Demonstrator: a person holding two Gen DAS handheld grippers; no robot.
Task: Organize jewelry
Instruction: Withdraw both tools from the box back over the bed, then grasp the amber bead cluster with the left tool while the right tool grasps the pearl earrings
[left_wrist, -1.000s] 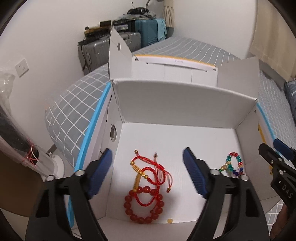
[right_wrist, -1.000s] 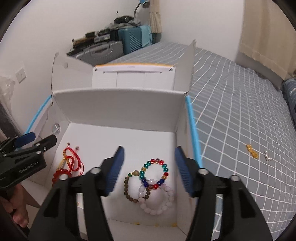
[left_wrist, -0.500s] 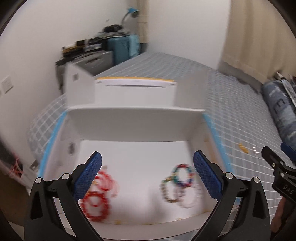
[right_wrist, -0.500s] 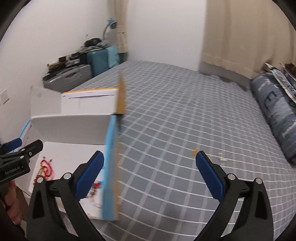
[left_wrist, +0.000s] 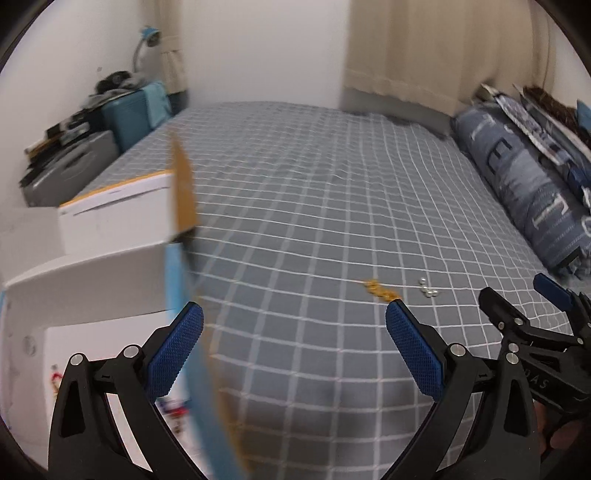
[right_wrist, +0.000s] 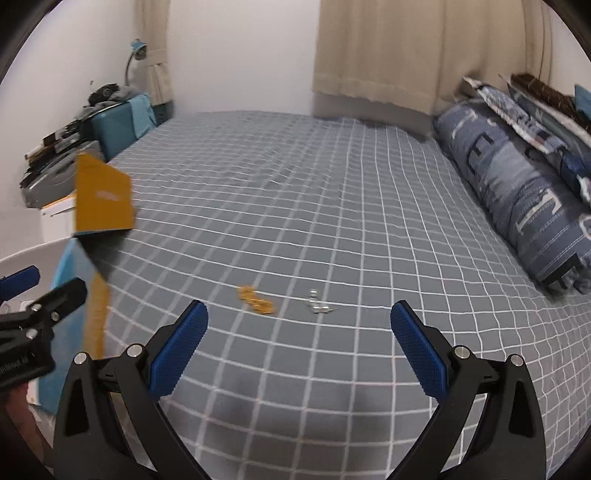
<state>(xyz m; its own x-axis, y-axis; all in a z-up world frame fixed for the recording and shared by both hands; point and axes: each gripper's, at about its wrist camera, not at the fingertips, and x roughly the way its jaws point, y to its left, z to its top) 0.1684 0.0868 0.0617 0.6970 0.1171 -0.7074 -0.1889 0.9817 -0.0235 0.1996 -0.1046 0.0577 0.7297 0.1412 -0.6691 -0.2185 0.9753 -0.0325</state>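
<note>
A small gold-coloured jewelry piece (right_wrist: 256, 300) and a small pearl-white piece (right_wrist: 317, 304) lie side by side on the grey checked bed. Both also show in the left wrist view, the gold piece (left_wrist: 380, 289) and the pearl piece (left_wrist: 427, 288). My right gripper (right_wrist: 299, 345) is open and empty, held above the bed just short of them. My left gripper (left_wrist: 293, 349) is open and empty, over the right edge of the white cardboard box (left_wrist: 92, 269). Bracelets inside the box are only a blur at its floor (left_wrist: 173, 408).
The box's raised flaps (right_wrist: 101, 195) stand at the left. A blue patterned pillow (right_wrist: 517, 199) lies along the right side of the bed. Suitcases and clutter (left_wrist: 74, 158) stand beyond the bed's far left corner. Curtains hang at the back.
Both grippers have swung right, away from the inside of the box and over the bed. Both have opened wider. The two loose pieces have come into the middle of the views.
</note>
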